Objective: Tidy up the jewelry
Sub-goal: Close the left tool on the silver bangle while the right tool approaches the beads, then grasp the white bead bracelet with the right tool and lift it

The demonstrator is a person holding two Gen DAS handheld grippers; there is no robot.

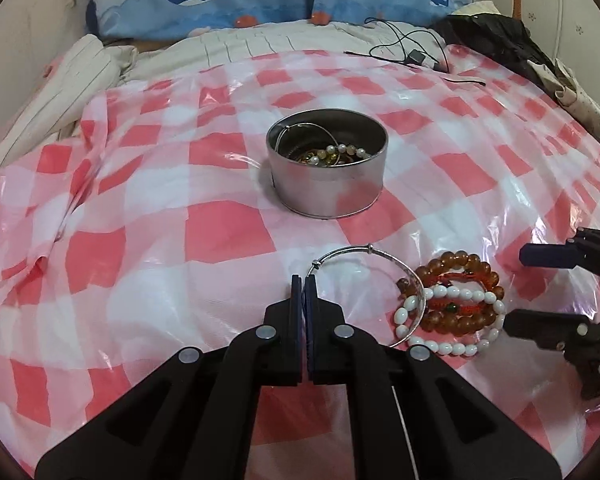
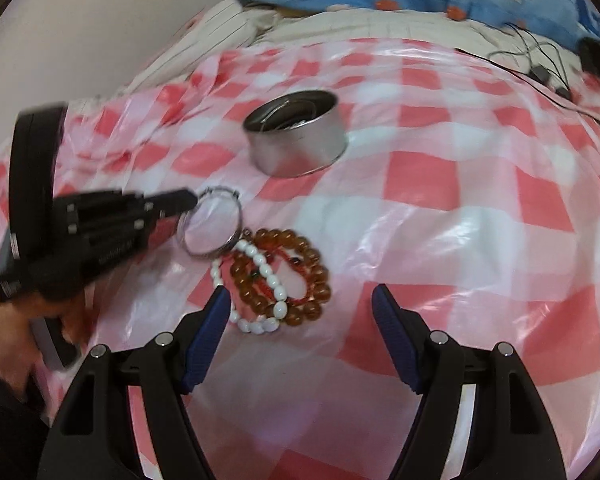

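Two grippers over the red-checked plastic sheet [image 1: 204, 224] here. Left gripper [image 1: 304, 280] has its jaws pressed together, pinching the rim of the silver bangle [image 1: 364, 280], which leans against a little pile of amber beads [image 1: 464, 280] and white beads [image 1: 452, 320]. Right gripper [image 2: 300, 300] is spread wide, holding nothing, hovering just beside that pile. Metal tin [image 1: 328, 184] sits farther back with more jewelry inside.

The shiny round metal tin [image 1: 327, 168] hides most of the beads inside it – only a few peek over the rim. The right-wrist view is blurry, so the black left gripper [image 2: 192, 200] and the person's hand [image 2: 8, 336] look smeared – the hand runs off the edge.
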